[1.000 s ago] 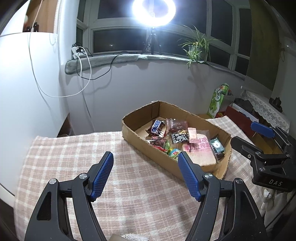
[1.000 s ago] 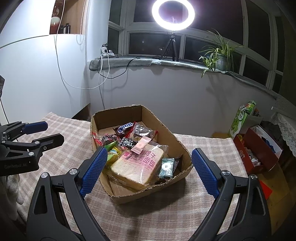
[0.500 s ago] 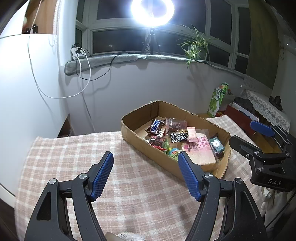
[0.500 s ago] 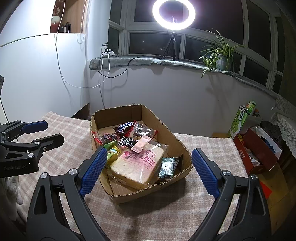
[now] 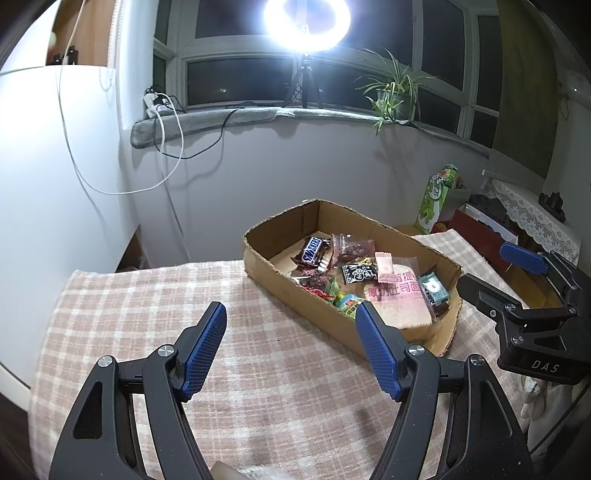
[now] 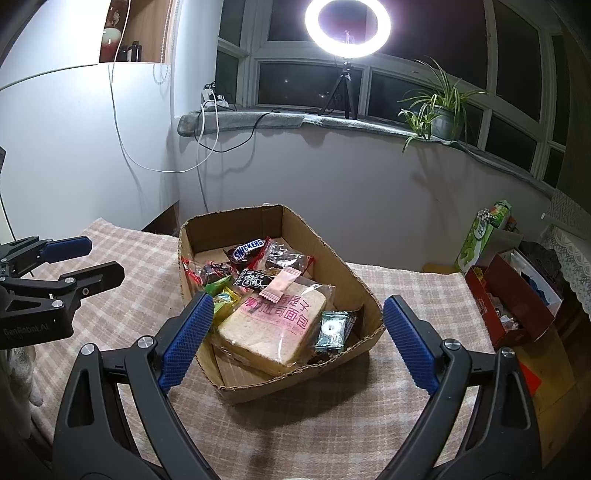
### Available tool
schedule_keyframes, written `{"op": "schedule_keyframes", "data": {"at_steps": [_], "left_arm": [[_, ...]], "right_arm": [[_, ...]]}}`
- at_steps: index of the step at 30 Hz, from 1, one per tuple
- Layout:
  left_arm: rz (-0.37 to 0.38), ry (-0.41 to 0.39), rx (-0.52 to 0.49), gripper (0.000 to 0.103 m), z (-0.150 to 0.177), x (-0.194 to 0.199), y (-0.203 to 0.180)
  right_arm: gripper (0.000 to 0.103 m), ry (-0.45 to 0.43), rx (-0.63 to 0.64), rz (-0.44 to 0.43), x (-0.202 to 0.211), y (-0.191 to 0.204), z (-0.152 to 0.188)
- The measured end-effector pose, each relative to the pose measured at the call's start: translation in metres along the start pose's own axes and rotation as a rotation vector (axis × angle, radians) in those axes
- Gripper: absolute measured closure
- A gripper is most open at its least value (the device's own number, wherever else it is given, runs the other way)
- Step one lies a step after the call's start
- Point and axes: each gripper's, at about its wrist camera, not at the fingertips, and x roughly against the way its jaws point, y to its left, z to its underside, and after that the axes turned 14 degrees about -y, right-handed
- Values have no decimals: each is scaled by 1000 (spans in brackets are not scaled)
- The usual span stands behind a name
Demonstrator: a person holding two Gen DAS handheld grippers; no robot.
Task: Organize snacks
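A shallow cardboard box sits on the checked tablecloth and holds the snacks: a bagged bread slice, a Snickers bar, a pink sachet, a teal packet and several small sweets. My left gripper is open and empty, hovering over the cloth left of the box. My right gripper is open and empty, above the box's near end. Each gripper also shows in the other's view: the right gripper, the left gripper.
The checked tablecloth covers the table. A green carton and a red box stand beyond the table's right edge. A white wall and windowsill with cables, a ring light and a plant are behind.
Both grippers have drifted only slightly; the box and the snacks have not moved. Both stay open.
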Motion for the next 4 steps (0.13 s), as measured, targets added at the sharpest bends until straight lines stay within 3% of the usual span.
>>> {"op": "schedule_keyframes", "data": {"at_steps": [4], "left_arm": [[-3,-10,-6,31,1,0,0]], "right_arm": [[8,5,2,1,1,-4,3]]}}
